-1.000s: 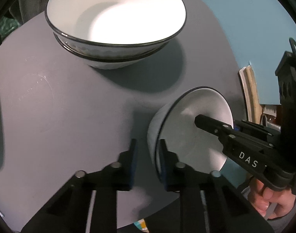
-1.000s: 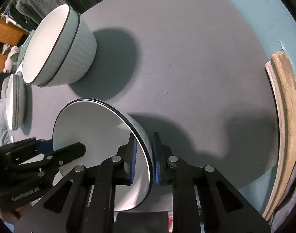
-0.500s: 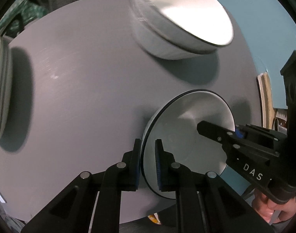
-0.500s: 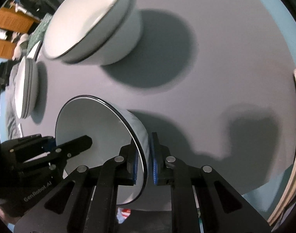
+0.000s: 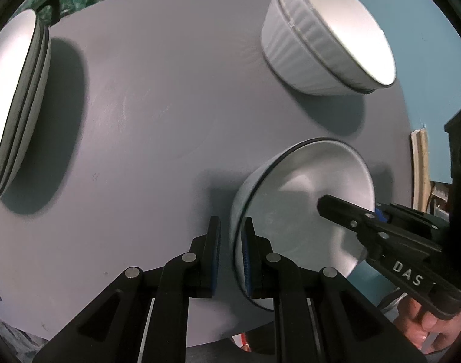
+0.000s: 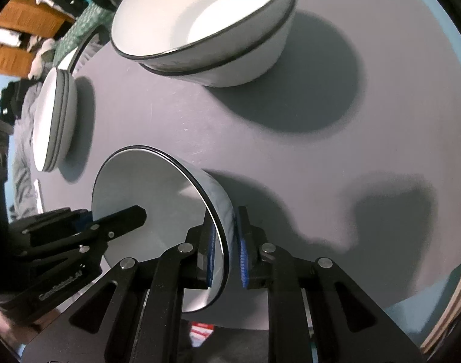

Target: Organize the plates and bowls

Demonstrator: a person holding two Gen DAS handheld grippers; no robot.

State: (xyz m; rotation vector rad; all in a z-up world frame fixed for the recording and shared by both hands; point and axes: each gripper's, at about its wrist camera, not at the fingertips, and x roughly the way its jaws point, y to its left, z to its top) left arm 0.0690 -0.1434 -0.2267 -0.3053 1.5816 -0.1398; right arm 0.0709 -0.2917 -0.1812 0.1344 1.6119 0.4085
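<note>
A small white bowl (image 5: 306,211) with a black rim hangs over the near edge of the round grey table (image 5: 154,106). My left gripper (image 5: 232,227) is shut on its left rim. My right gripper (image 6: 227,233) pinches the opposite rim of the small bowl (image 6: 151,199); its jaws are opening slightly, with the bowl wall still between the pads. One of the right gripper's fingers (image 5: 339,208) reaches inside the bowl. Two larger ribbed bowls (image 5: 330,39) sit stacked at the back right. A stack of plates (image 5: 15,106) lies at the far left.
The stacked bowls (image 6: 206,30) and plates (image 6: 54,121) stand apart from the held bowl, with bare table (image 6: 321,166) between. A wooden board (image 5: 419,166) leans beyond the table's right edge. A hand (image 5: 427,326) holds the right gripper. Wooden furniture (image 6: 15,21) is behind.
Both grippers carried the small bowl sideways over the table. The stacked bowls slid to the right in both views, and the plate stack came into the left wrist view.
</note>
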